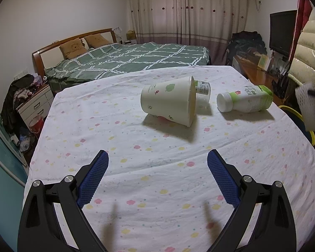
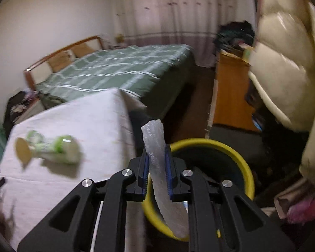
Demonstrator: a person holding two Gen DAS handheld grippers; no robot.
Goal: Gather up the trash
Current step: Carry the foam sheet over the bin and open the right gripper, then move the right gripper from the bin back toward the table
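In the left wrist view, the left gripper (image 1: pixel 157 163) is held with fingers apart over the tabletop (image 1: pixel 136 189); a light paper cup (image 1: pixel 168 101) and plastic bottle (image 1: pixel 244 101), lying centre-right, are judged best taken mid-body. In the right wrist view, the right gripper (image 2: pixel 157 161) is clamped on a soft, crushable foam sleeve (image 2: pixel 155 147) at frame centre, above the yellow bin (image 2: pixel 246 168).

On the bench (image 1: pixel 136 168): 1 paper cup (image 1: pixel 168 100), 2 bottles, a large one (image 1: pixel 245 101) and a small one (image 1: pixel 202 90). 1 foam sleeve (image 2: pixel 155 153), 1 yellow bin (image 2: pixel 237 153).
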